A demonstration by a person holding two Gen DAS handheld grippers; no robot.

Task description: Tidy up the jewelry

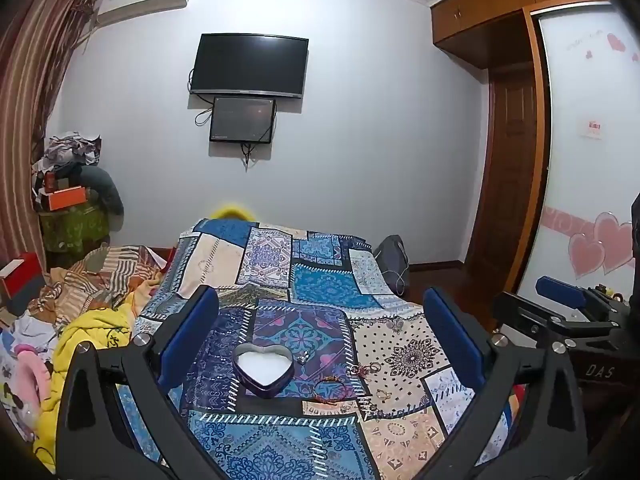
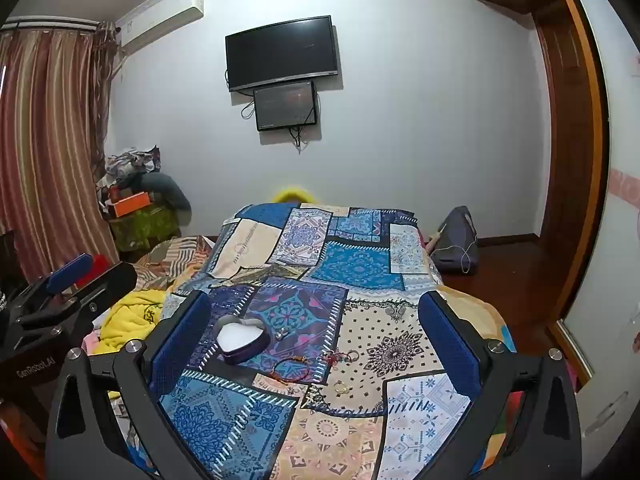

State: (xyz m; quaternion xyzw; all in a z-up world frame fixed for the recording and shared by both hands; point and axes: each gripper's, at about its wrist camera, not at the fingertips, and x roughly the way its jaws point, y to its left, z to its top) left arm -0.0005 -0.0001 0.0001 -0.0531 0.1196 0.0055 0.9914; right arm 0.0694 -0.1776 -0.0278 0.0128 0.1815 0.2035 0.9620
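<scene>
An open heart-shaped tin with a white lining sits on the patchwork bedspread; it also shows in the right wrist view. Right of it lie a small silver piece, a red cord bracelet, a red charm with rings and a gold ring. In the right wrist view the bracelet, the charm and the gold ring show too. My left gripper is open above the tin. My right gripper is open above the jewelry.
A pile of clothes and a yellow blanket lies left of the bed. A cluttered stand is in the corner. A grey bag sits on the floor to the right. A wardrobe stands at the right wall.
</scene>
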